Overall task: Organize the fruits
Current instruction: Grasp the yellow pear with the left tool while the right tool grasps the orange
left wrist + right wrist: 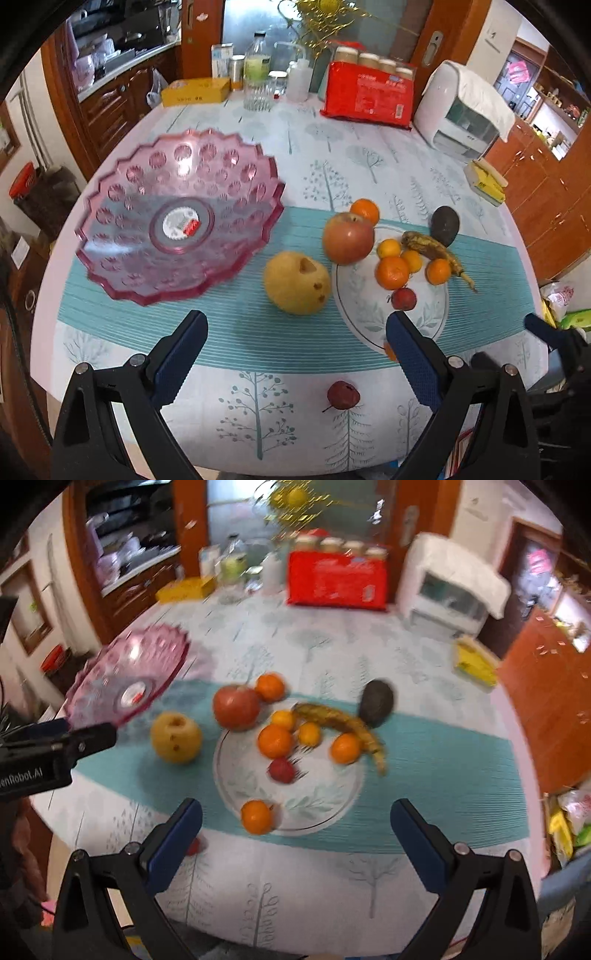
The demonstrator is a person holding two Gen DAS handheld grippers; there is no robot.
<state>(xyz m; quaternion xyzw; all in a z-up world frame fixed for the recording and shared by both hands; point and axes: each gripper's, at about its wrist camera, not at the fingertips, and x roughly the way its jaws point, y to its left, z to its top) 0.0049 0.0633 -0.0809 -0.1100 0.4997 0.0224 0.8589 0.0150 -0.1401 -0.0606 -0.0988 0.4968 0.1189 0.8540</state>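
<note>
A pink scalloped glass bowl (177, 221) (129, 679) stands empty at the table's left. Right of it lie a yellow pear (296, 282) (176, 738) and a red apple (348, 238) (236, 707). A white plate (369, 306) (321, 794) carries several oranges (392, 272) (274, 741), a small red fruit (403, 298) (282, 770) and a spotted banana (432, 248) (343, 725). A dark avocado (445, 226) (376, 703) sits behind the plate. Another small red fruit (343, 395) lies near the front edge. My left gripper (295, 343) hangs open before the pear. My right gripper (295, 827) is open above the plate's near rim.
A teal runner (258, 332) crosses the tree-print tablecloth. At the back stand a red package (367, 96), bottles (256, 74), a yellow box (195, 92) and a white appliance (461, 110). A yellow pad (485, 181) lies at the right edge. Wooden cabinets flank the table.
</note>
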